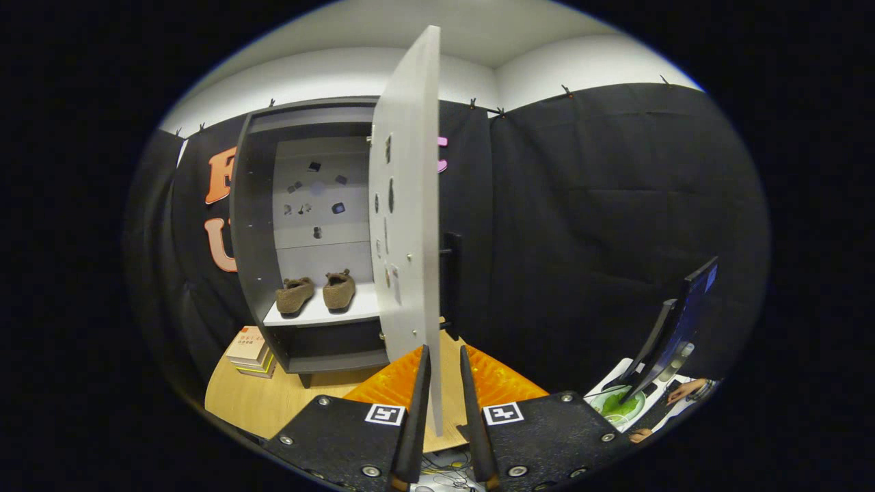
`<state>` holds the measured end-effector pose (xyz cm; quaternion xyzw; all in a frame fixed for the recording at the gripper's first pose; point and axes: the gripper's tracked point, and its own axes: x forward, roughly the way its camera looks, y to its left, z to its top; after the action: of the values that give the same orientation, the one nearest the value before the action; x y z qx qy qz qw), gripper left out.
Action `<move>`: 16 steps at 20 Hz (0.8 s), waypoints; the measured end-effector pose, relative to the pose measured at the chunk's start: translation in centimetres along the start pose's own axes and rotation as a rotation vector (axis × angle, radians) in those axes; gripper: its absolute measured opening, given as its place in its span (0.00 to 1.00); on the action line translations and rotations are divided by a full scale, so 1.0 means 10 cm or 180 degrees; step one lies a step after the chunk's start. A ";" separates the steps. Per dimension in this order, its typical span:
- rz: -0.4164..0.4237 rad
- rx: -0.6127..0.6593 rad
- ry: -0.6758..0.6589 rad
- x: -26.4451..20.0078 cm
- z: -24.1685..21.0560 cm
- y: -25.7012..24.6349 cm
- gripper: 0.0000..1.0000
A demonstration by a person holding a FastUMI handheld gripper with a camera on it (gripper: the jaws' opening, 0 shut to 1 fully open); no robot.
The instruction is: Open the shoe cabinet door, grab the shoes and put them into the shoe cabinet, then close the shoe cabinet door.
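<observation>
The dark grey shoe cabinet [249, 225] stands open on a wooden table [273, 406]. Two brown shoes [295, 295] [339, 290] sit side by side on its white shelf [321, 314], toes toward the back. The pale door [407, 205] swings out toward me, nearly edge-on, and a black handle [451, 273] shows on its outer side. My gripper [444, 410] straddles the door's lower free edge. The left finger lies against the door's inner face, while a narrow gap shows between the door and the right finger.
A stack of books [249, 350] lies on the table left of the cabinet's base. An orange mat [383, 386] covers the table just ahead of the fingers. To the right, a monitor [677, 328] stands on a desk with a person's hand [687, 389] beside it.
</observation>
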<state>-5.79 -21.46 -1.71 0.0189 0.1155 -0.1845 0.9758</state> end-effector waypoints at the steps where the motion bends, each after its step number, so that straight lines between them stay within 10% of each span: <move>1: -0.0001 0.0027 0.0046 0.05 -0.04 -0.05 0.29; 16: 0.0649 0.0096 -0.0030 0.80 0.21 0.07 0.44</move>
<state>2.18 -23.87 -1.50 0.0444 0.1056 -0.0860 0.9897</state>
